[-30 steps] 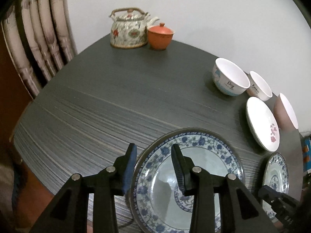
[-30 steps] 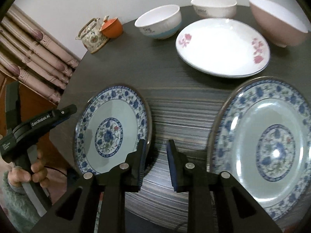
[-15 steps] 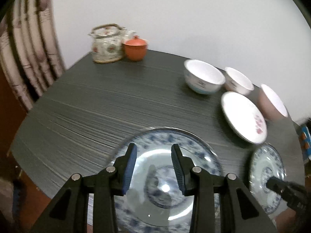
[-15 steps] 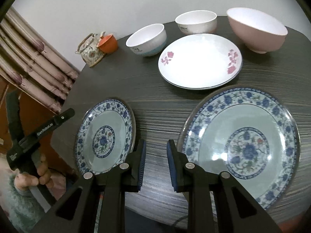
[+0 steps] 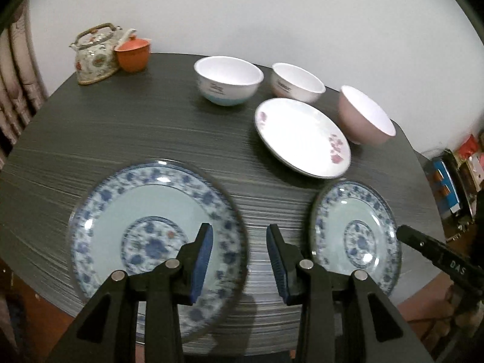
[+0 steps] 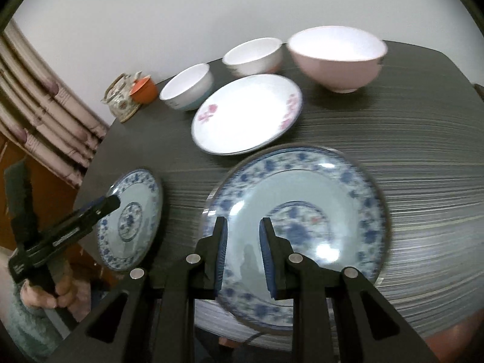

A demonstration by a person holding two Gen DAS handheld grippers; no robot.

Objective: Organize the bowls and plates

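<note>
In the left wrist view my left gripper (image 5: 239,242) is open and holds nothing. Its gap hangs over bare table between a large blue-patterned plate (image 5: 145,211) and a small blue-patterned plate (image 5: 354,230). Behind them lie a white plate with pink flowers (image 5: 302,136), a white-and-blue bowl (image 5: 228,80), a white bowl (image 5: 298,81) and a pink bowl (image 5: 366,118). In the right wrist view my right gripper (image 6: 243,233) hovers over the large plate (image 6: 317,196), its jaws narrowly apart and empty. The small plate (image 6: 130,220) lies to its left, under the left gripper (image 6: 99,208).
A flowered teapot (image 5: 95,53) and an orange lidded cup (image 5: 133,53) stand at the far left corner of the dark table (image 5: 136,127). Curtains (image 6: 45,106) hang on the left. A hand in a teal sleeve (image 6: 45,290) holds the left gripper. Clutter (image 5: 453,175) sits beyond the table's right edge.
Both grippers have moved to the right: the left from the large plate's left rim to past its right rim, the right from between the two blue plates to over the large one. Jaw gaps unchanged.
</note>
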